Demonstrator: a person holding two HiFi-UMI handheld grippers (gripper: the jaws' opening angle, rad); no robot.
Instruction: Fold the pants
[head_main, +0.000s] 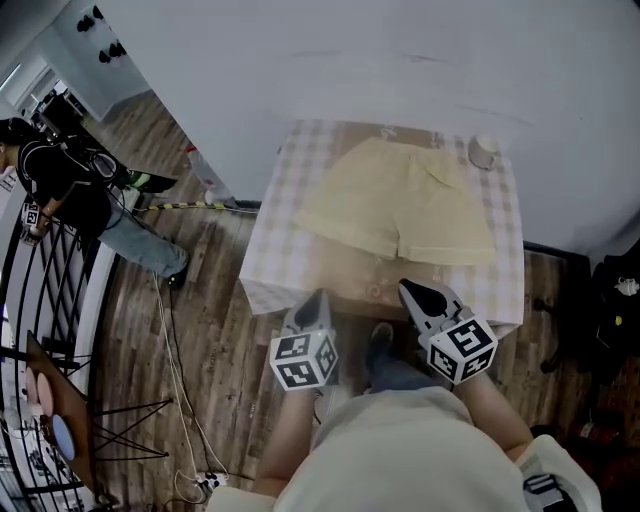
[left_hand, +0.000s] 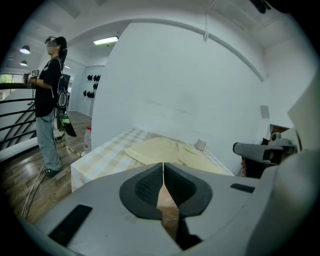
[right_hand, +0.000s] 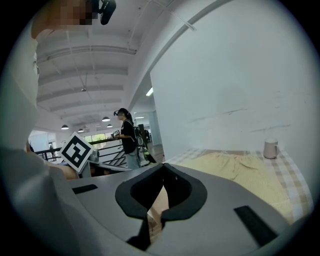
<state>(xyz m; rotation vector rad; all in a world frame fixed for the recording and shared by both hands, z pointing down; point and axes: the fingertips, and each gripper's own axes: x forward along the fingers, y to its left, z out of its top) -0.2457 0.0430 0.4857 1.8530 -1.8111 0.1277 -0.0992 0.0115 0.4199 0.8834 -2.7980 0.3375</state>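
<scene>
Pants, pale yellow, short-legged, soft woven fabric: spread flat and unfolded on small table draped in beige-and-white checked cloth, set against plain white wall. Waistband at far edge, beside white ceramic mug in far right corner. Two leg hems toward near edge, stopping short of it. Long axis judged left to right across table, wider across the legs than from waist to hem.

Left gripper, grey, two-jaw, marker cube behind: jaws pressed together, nothing between them. Tips at near table edge, apart from fabric, roughly in line with outer hem corner of left leg.

Right gripper, same make: jaws likewise closed tight and empty. Tips at near edge, in line with notch between the legs rather than right outer corner. Judged slightly nearer to hem than left.

Relation governing next move: garment directly ahead of both sets of tips and beyond them, none of it touched. Likely needed: jaws opened and both carried forward over near edge to hem, with right one shifted outward to right corner for a hem-to-waist fold. Alternative: leg over leg along centre seam. Fold not yet begun.
</scene>
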